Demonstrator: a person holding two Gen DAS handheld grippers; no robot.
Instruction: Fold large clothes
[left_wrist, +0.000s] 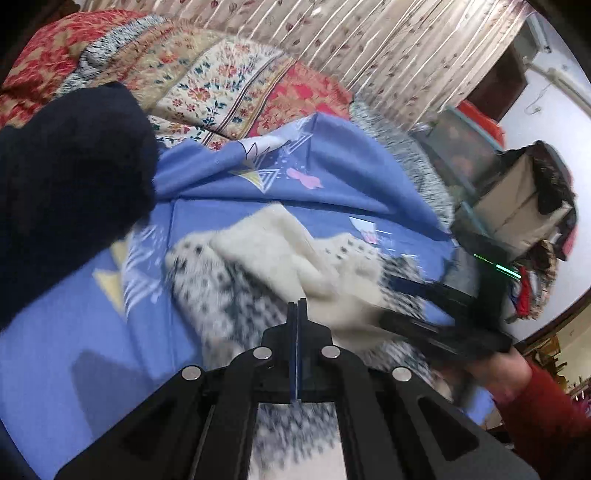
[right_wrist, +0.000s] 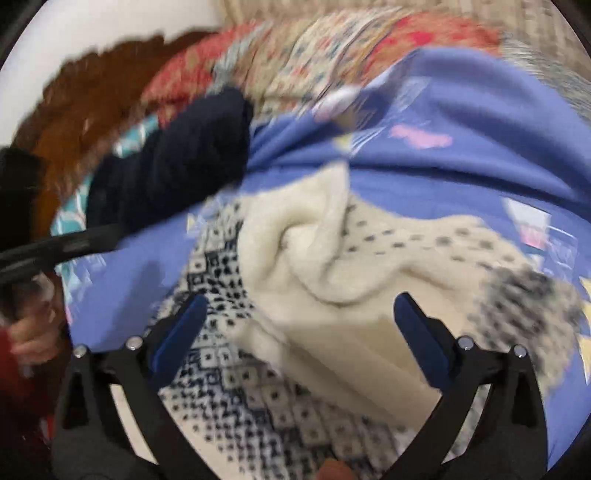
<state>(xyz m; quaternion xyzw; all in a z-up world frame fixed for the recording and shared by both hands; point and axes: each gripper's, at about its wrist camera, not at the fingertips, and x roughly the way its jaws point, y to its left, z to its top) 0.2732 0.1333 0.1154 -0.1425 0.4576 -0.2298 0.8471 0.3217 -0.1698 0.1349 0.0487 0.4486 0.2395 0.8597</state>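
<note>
Left gripper (left_wrist: 297, 306): fingers pressed together with nothing visibly between them, poised over the cream-and-navy patterned sweater (left_wrist: 280, 266); right gripper (right_wrist: 299, 314): fingers spread wide, straddling the sweater's cream folds without touching. The sweater lies crumpled on a blue printed sheet (left_wrist: 332, 173), blurred in both views. Beyond it: a dark navy garment (right_wrist: 177, 158) at the left, then a floral red-and-cream quilt (left_wrist: 207, 74), and a patterned curtain (left_wrist: 369, 33) farthest back.
</note>
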